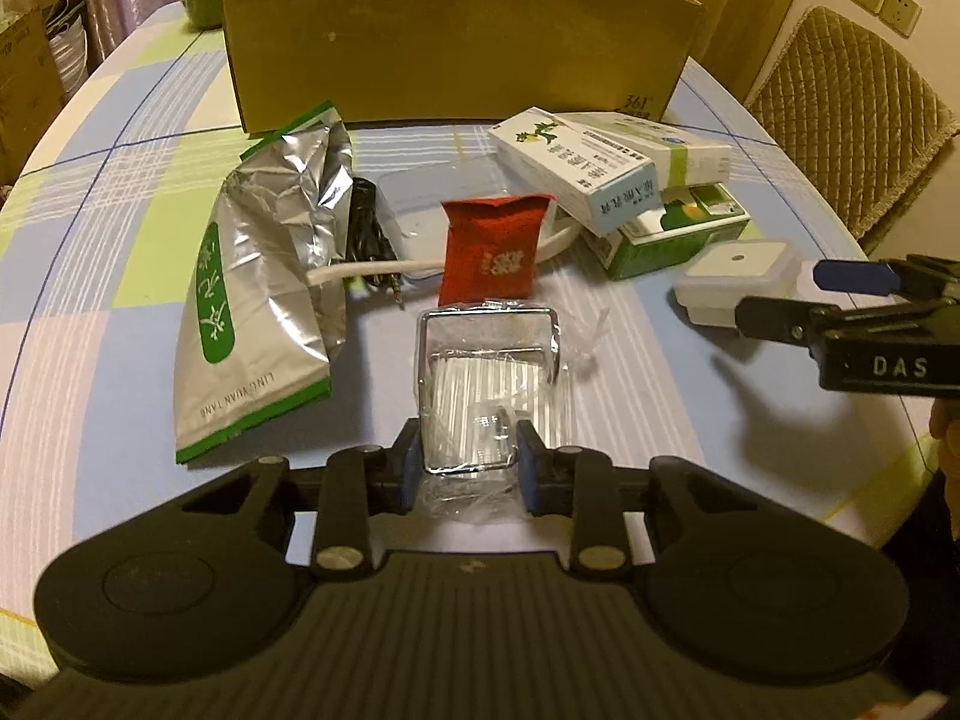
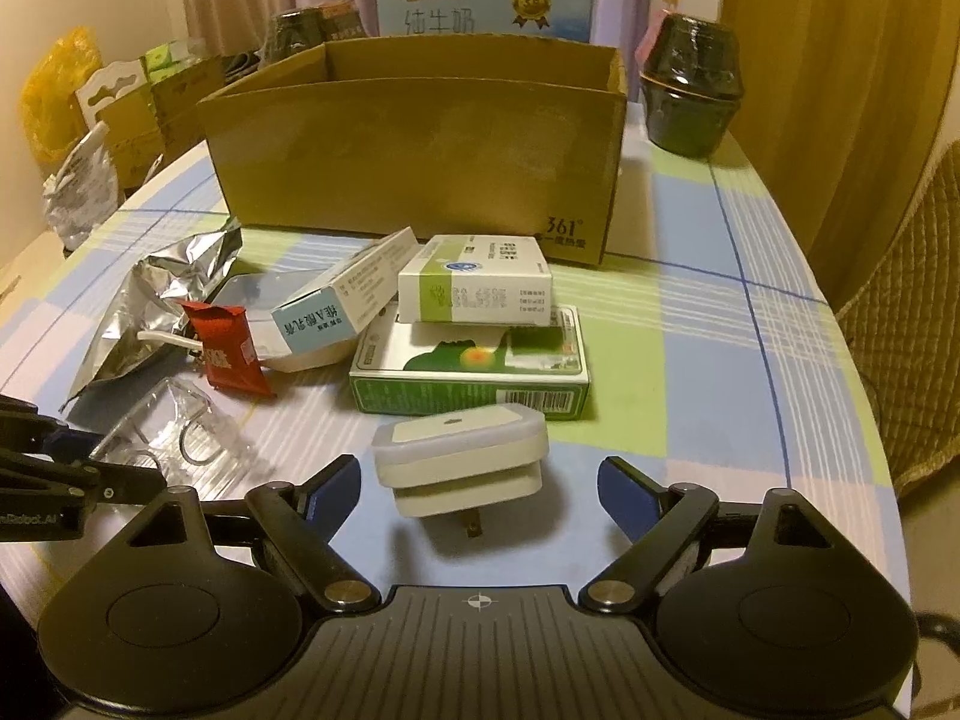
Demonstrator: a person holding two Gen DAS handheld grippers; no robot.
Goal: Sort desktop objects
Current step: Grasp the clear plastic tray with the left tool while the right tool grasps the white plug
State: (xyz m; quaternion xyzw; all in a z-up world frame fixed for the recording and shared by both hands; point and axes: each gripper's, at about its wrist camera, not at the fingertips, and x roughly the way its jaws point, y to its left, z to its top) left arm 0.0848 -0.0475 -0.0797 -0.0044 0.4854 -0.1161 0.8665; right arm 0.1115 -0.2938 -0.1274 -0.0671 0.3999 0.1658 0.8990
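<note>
My left gripper is shut on a clear plastic packet with a metal ring, low over the table; the packet also shows in the right wrist view. My right gripper is open, with a white plug adapter lying between its fingers; it also shows in the left wrist view. A red sachet, a silver foil bag, a black cable and stacked medicine boxes lie in the middle. An open cardboard box stands behind them.
A checked cloth covers the table. A dark bowl-shaped pack stands at the back right, a milk carton behind the box. A cushioned chair is at the right edge. Bags and boxes crowd the back left.
</note>
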